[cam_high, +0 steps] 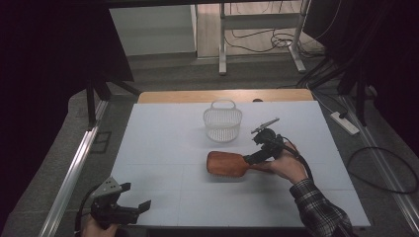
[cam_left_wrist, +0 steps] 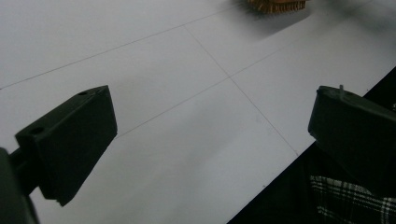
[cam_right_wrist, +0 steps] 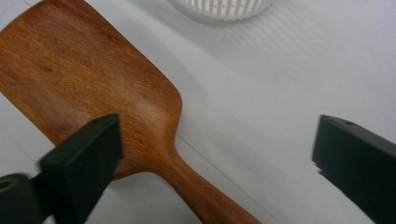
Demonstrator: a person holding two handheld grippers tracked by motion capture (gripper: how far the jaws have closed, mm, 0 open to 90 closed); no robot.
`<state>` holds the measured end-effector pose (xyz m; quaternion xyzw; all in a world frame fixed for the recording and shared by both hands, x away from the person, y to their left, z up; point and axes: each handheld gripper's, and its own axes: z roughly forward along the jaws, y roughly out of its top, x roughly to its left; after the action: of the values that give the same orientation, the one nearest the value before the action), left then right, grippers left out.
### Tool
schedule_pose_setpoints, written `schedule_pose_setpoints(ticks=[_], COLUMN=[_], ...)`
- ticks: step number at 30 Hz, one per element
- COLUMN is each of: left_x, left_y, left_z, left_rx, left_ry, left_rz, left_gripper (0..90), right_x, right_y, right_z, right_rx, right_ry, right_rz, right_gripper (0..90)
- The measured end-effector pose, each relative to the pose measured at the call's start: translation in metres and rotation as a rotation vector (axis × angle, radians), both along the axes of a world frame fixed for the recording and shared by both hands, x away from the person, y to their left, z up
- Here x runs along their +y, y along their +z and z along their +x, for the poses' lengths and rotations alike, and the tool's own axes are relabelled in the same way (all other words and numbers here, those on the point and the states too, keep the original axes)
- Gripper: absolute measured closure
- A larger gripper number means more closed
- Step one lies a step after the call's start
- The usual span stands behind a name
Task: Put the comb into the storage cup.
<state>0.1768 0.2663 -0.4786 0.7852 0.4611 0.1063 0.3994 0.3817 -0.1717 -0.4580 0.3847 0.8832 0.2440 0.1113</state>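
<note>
White worktop (cam_high: 163, 163) spans the frame. Basket (cam_high: 223, 124) stands at 12 o'clock from centre, likely the drop target. Wooden hairbrush (cam_high: 227, 164) lies back-up near centre, handle toward 3 o'clock, where it is easy to reach. Right gripper (cam_right_wrist: 215, 158) straddles the handle, jaws wide, not yet pressing. Left gripper (cam_high: 133, 197) waits at 7 o'clock, jaws wide, empty.

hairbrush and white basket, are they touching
Apart. The high view shows bare table between the wooden hairbrush and the white basket behind it.
</note>
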Motion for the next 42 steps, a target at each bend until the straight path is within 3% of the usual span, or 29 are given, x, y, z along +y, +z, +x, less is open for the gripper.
schedule_pose_setpoints(ticks=[8, 10, 13, 17, 25, 42], left_x=[0.000, 0.000, -0.001, -0.001, -0.001, 0.000], left_y=[0.000, 0.000, 0.000, 0.000, 0.000, 0.000], left_z=[0.000, 0.000, 0.000, 0.000, 0.000, 0.000], left_rx=[0.000, 0.000, 0.000, 0.000, 0.000, 0.001], left_ry=[-0.001, -0.001, -0.002, -0.006, -0.008, -0.009], left_rz=[0.001, 0.001, 0.002, 0.005, 0.004, -0.004], left_gripper=[1.2, 1.2, 1.3, 1.4, 1.5, 1.8], right_x=[-0.004, -0.004, -0.006, -0.010, -0.013, -0.021], right_y=[-0.001, -0.001, -0.001, 0.001, -0.009, -0.038], right_z=[0.001, 0.001, 0.002, 0.003, 0.006, 0.010], right_rx=[0.019, 0.021, 0.032, 0.032, -0.002, 0.055], right_ry=[0.040, 0.046, 0.083, 0.091, 0.074, 0.038], right_rz=[-0.007, -0.010, 0.002, 0.011, -0.032, -0.071], right_gripper=[48.4, 51.9, 71.9, 89.6, 89.7, 89.7])
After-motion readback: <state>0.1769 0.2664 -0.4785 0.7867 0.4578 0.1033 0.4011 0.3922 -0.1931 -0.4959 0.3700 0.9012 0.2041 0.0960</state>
